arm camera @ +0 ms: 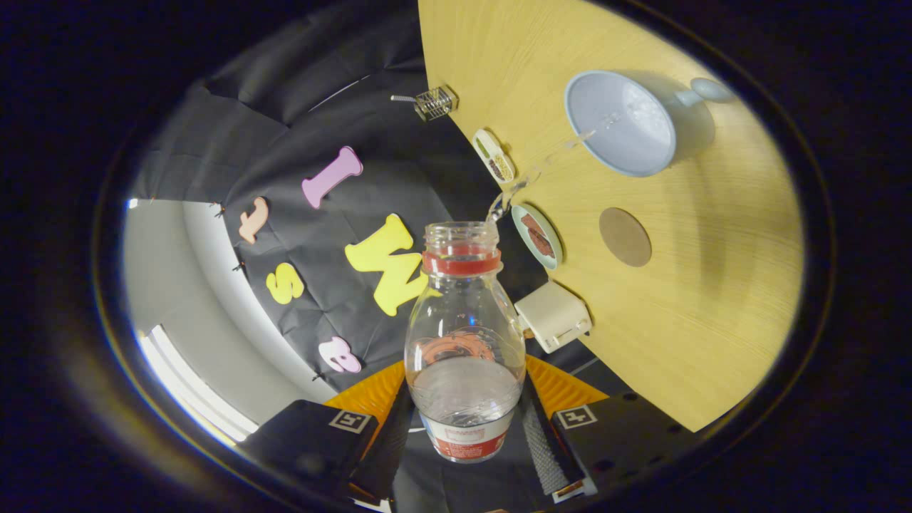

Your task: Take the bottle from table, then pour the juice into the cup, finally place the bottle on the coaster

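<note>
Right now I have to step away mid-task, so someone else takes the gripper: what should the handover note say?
Gripper: shut on the bottle, held tilted, cap off.
A clear stream runs from the bottle's mouth into the blue cup on the table.
The round brown coaster lies bare, beside the cup.
Done: bottle picked up, pouring under way; some liquid is left in the bottle.
Left: finish the pour, right the bottle, set it on the coaster.

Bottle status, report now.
Gripper shut on bottle, tipped. Clear stream running from its mouth into the blue cup. Coaster bare beside cup. Nothing in the way.
</note>
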A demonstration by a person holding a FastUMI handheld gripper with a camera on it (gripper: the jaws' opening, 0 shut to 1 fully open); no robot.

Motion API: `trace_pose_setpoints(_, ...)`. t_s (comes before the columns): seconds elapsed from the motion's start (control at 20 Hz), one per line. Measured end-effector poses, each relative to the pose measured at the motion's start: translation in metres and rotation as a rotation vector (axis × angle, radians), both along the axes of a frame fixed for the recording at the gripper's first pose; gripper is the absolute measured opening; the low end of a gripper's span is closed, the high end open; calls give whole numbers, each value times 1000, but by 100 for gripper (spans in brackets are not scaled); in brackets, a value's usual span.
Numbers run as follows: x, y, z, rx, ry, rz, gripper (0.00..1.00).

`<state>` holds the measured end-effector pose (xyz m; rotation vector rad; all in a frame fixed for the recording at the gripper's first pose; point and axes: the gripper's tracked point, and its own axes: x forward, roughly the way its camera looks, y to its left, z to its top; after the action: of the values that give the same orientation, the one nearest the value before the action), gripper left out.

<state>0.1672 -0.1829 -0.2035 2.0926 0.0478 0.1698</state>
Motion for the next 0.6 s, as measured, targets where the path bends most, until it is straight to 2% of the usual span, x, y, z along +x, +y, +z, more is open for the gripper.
trace_pose_setpoints(0.6,1,-16,19,113,-39,4,79)
